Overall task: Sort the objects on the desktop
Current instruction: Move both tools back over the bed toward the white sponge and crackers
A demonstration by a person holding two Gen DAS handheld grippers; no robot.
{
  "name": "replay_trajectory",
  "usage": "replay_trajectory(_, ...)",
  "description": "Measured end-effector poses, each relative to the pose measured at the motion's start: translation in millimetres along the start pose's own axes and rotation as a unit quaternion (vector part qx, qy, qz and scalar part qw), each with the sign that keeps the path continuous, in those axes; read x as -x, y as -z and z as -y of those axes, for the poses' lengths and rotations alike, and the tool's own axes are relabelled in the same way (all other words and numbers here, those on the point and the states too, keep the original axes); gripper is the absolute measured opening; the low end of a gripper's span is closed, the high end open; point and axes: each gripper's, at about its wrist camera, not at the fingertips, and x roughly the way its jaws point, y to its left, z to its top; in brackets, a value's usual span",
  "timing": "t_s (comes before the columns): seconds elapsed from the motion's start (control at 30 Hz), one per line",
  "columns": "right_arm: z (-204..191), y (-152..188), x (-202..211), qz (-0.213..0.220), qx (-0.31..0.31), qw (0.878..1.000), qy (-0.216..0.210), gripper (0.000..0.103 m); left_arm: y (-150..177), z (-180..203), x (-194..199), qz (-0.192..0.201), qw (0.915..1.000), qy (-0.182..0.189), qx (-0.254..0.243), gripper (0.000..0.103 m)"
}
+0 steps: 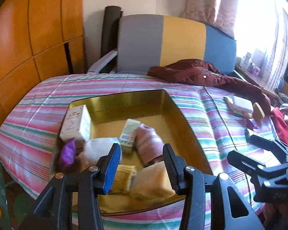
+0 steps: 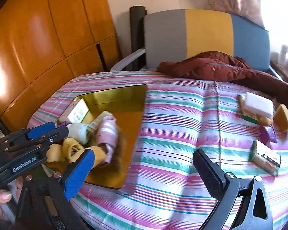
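Observation:
A gold tin [image 1: 124,99] lies on the striped cloth [image 2: 182,134]. In it are a white box [image 1: 74,122], a small carton [image 1: 128,134], a pink striped sock [image 1: 149,143], a white sock [image 1: 96,149] and a purple packet [image 1: 67,153]. My left gripper [image 1: 141,147] hangs over the tin's near end, shut on a yellow sock [image 1: 124,174] that fills the gap between its pads. My right gripper [image 2: 144,153] stands wide open over the cloth just right of the tin, with nothing between its fingers. Loose items lie far right: a white block [image 2: 258,103], a yellow sponge [image 2: 283,117], a purple packet [image 2: 267,134] and a green-edged packet [image 2: 265,157].
A dark red jacket [image 2: 220,67] is heaped at the back of the cloth. Behind it stands a grey, yellow and blue chair [image 2: 201,34], with an orange wooden wardrobe [image 2: 38,38] to the left. A person's hand [image 2: 2,197] shows at the lower left.

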Motion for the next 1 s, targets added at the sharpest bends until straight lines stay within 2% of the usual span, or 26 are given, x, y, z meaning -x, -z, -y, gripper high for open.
replay_trajectory(0.33,59,7,-2,-0.037,-0.063,0.996,0.044,0.103,-3,36,-6,-0.008,0.9986,0.038,-0.035,0.046)
replay_trajectory(0.47,96,9,2,-0.051,-0.092,0.993,0.056,0.103,-5,43,-6,-0.006,0.9981,0.045,-0.042,0.046)
replay_trajectory(0.87,220,10,12,-0.09,-0.141,0.975,0.147,0.103,-8,64,-11,-0.013,0.9961,0.061,-0.062,0.046)
replay_trajectory(1.0,240,9,7,-0.099,-0.12,0.977,0.149,0.103,-9,70,-14,-0.017,0.9954,0.066,-0.066,0.047)
